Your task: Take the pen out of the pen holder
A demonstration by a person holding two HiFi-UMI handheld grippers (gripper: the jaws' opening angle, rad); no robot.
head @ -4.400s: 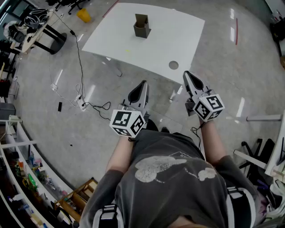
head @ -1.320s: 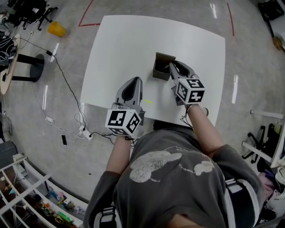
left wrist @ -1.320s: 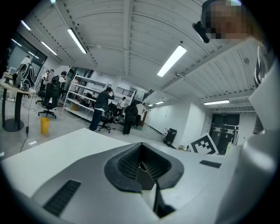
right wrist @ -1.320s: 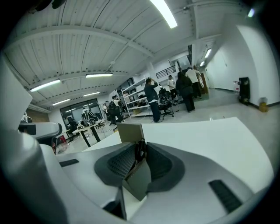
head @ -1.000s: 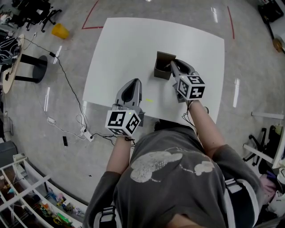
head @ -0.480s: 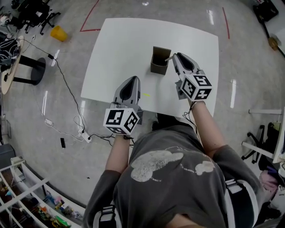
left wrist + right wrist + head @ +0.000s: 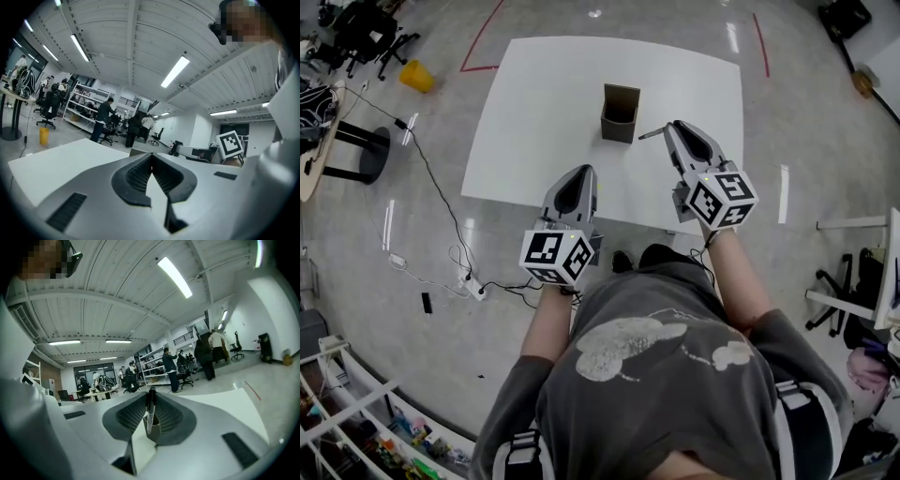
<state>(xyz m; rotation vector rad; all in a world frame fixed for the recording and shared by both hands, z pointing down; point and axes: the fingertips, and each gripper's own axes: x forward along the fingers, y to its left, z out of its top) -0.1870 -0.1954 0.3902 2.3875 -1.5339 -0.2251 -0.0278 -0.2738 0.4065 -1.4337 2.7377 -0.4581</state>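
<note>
Sticking out sideways from the tips of the right gripper (image 7: 672,128), whose jaws are clamped on it, the pen (image 7: 651,134) is outside the pen holder (image 7: 620,112) and hangs over the table (image 7: 534,103) just to the holder's right, its free end pointing back toward the holder. The brown, open-topped holder stands upright near the middle of the white table. The left gripper (image 7: 583,172) is over the table by its near edge, apart from the holder, its jaws pressed together on nothing.
</note>
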